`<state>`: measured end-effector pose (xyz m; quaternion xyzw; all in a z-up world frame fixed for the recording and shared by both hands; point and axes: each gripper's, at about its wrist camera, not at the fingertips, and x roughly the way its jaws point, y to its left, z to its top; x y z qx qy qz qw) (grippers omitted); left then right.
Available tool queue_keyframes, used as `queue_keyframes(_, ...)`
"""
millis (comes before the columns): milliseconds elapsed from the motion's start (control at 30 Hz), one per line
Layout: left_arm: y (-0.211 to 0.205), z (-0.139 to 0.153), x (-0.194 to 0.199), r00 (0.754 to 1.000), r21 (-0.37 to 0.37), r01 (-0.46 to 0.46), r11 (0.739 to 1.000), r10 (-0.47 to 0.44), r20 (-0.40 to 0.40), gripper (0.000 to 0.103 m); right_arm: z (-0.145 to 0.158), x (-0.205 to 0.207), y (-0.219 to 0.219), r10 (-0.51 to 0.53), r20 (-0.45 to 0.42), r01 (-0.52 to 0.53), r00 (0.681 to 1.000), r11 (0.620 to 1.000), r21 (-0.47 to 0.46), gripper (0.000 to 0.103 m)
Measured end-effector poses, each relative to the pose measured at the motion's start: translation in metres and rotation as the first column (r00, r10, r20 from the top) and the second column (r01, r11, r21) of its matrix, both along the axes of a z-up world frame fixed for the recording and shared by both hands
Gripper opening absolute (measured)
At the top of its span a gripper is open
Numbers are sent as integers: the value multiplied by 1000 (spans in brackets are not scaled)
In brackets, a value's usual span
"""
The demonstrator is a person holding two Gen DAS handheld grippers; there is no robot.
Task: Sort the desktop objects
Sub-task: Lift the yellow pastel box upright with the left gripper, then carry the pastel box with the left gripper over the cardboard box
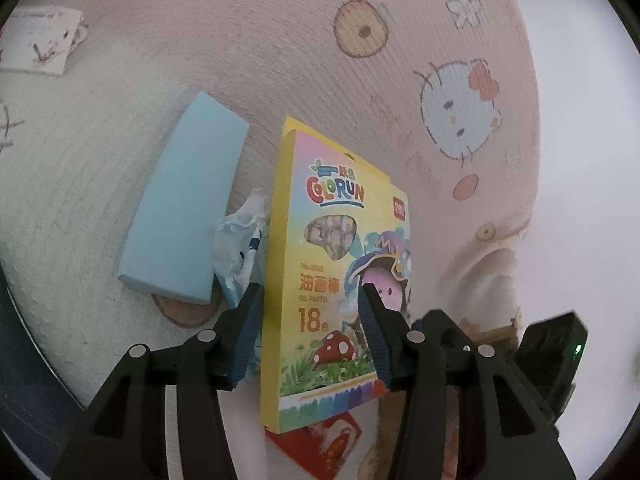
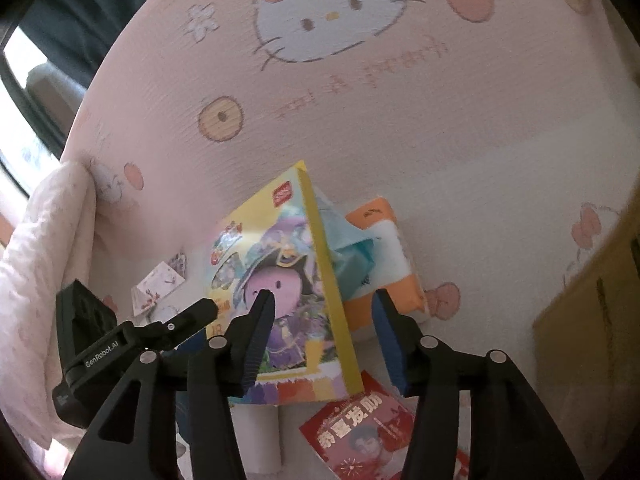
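**Item:** oil-pastel box [image 1: 336, 264], yellow-edged, eighteen colours. Task object.

**Location:** centre of bench under pink cartoon cloth [image 1: 240, 40]. It stands tilted on one edge and appears propped against the tissue pack [image 2: 392, 264] at its three o'clock in the right wrist view; that lean is probably what keeps it up.

**Neighbours:** pale blue case [image 1: 180, 208], flat, at nine o'clock of the box in the left wrist view. Red leaflet [image 2: 360, 432], flat, at six o'clock, partly beneath the box.

**Left gripper** [image 1: 310, 292]: fingers moderately wide, one beside the yellow spine, one before the printed face; no pad visibly presses.

**Right gripper** [image 2: 324, 296]: fingers moderately wide, straddling the yellow edge, gripping nothing.

**Assessment:** box seems unsupported by either tool; its lean looks unsteady.
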<state>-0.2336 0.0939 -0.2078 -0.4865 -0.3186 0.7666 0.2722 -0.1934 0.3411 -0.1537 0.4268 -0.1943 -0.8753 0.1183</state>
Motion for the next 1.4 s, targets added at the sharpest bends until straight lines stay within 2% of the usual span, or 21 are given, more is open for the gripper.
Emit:
queue_keyframes(267,14,6,-2,998,-107,46,993,-51,-41,52,-15,-19,-17,65,65,-67,996,997,36,49)
queue_keyframes(367,20,6,-8,996,-136,60,989,-68,-52,52,-16,-24,-22,55,70,-60,996,995,77,49)
queue_keyframes(533,21,3,-16,998,-110,51,993,-54,-24,51,-12,-31,-31,73,84,-84,994,987,137,49)
queue_keyframes(600,20,3,-16,999,-121,39,992,-42,-17,46,-13,-34,-34,83,99,-95,992,987,127,49)
queue_keyframes(667,20,2,-15,999,-127,42,991,-46,-29,46,-16,-35,-35,82,125,-96,989,989,113,49)
queue_keyframes(867,24,8,-10,997,-159,36,987,-45,-59,45,-17,-33,-37,79,110,-92,991,988,121,49)
queue_keyframes(967,21,16,-9,997,-147,17,989,-28,-74,45,-13,-31,-39,72,103,-85,992,988,126,47)
queue_keyframes(1200,22,48,3,989,-100,27,995,-41,-144,43,16,-13,-40,55,44,-60,998,988,140,45)
queue_keyframes(1400,29,77,27,972,-42,54,998,-62,-225,43,62,19,-38,17,-41,-8,999,981,195,45)
